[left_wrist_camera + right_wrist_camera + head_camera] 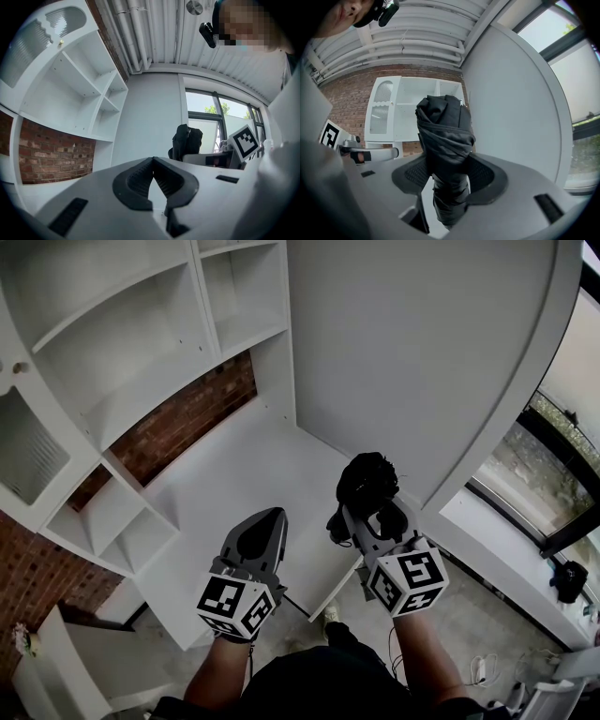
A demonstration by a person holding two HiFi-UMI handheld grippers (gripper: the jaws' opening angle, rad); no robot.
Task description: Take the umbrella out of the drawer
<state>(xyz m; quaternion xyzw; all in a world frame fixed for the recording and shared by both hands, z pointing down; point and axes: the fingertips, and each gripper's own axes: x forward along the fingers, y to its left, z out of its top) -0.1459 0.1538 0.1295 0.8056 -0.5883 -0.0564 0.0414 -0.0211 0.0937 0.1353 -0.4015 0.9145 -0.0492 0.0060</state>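
Note:
A black folded umbrella (366, 482) stands upright between the jaws of my right gripper (373, 514), which is shut on its lower part, above the right side of the white desk (234, 474). In the right gripper view the umbrella (444, 126) fills the gap of the right gripper (447, 165), with both pads pressing on the fabric. My left gripper (271, 516) hovers to its left over the desk's front, jaws shut with nothing in them. The left gripper view shows the left gripper (152, 160) with its pads touching, and the umbrella (186, 140) off to the right.
White shelves (141, 343) rise behind the desk against a brick wall (187, 418). A tall white panel (422, 352) bounds the desk at the right, with a window (553, 465) beyond it. A thin white board (335, 589) juts out under the desk's front edge. Cables lie on the floor (478, 667).

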